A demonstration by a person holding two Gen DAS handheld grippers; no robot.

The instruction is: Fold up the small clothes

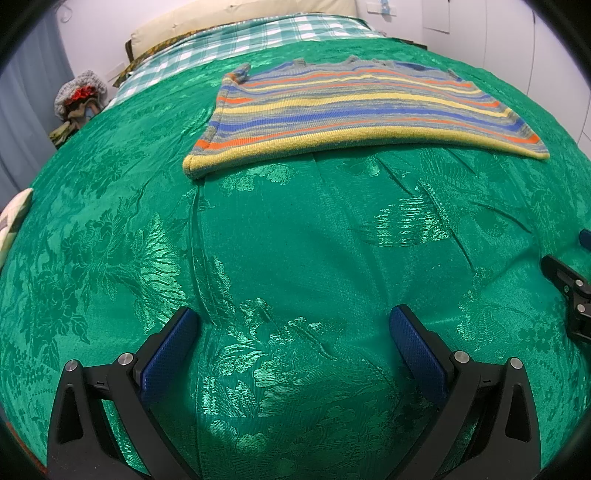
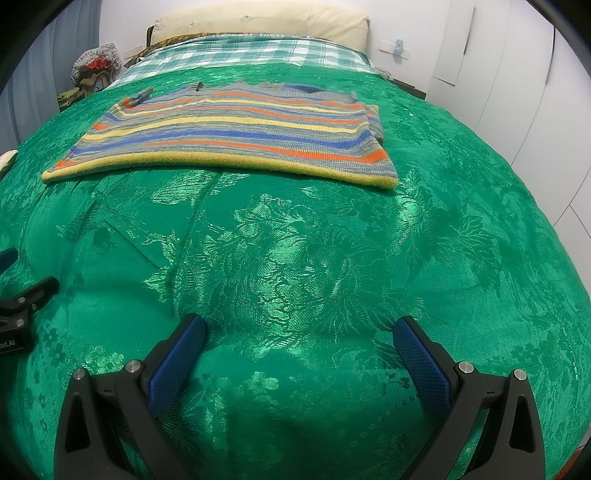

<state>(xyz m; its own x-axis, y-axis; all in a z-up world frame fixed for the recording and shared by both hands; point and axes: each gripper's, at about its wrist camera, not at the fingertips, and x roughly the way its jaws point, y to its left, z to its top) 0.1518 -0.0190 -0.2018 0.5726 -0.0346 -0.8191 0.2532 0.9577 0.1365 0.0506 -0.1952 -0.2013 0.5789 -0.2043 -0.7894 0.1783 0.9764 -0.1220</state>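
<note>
Left gripper (image 1: 295, 321) spread wide, blue pads (image 1: 168, 354) far apart, nothing between them, hovering over bare green bedspread (image 1: 295, 240). Right gripper (image 2: 299, 328) likewise released, its pads (image 2: 421, 365) splayed and empty above the same shiny floral cloth.

Striped sweater (image 1: 354, 107) well ahead of the left gripper, lying flat on the bedspread, yellow ribbed hem nearest the fingers, neckline on the far side. Bands of blue, orange, yellow and grey running across it. From the left gripper, spread ahead and to the right; from the right gripper, ahead and to the left. Sleeve tucked along the edge on the right gripper's side, bunched a little at the corner. Neither gripper touching the sweater; open bedspread between fingertips and hem.

Right gripper's black frame showing at the far right edge of the left wrist view, beside the left one, apart from it.

Beyond the sweater, a green checked sheet (image 2: 255, 51) and a cream pillow (image 2: 258, 22) against the wall. Off to the far left, a knitted hat with red trim (image 2: 96, 61) on a heap of things.
</note>
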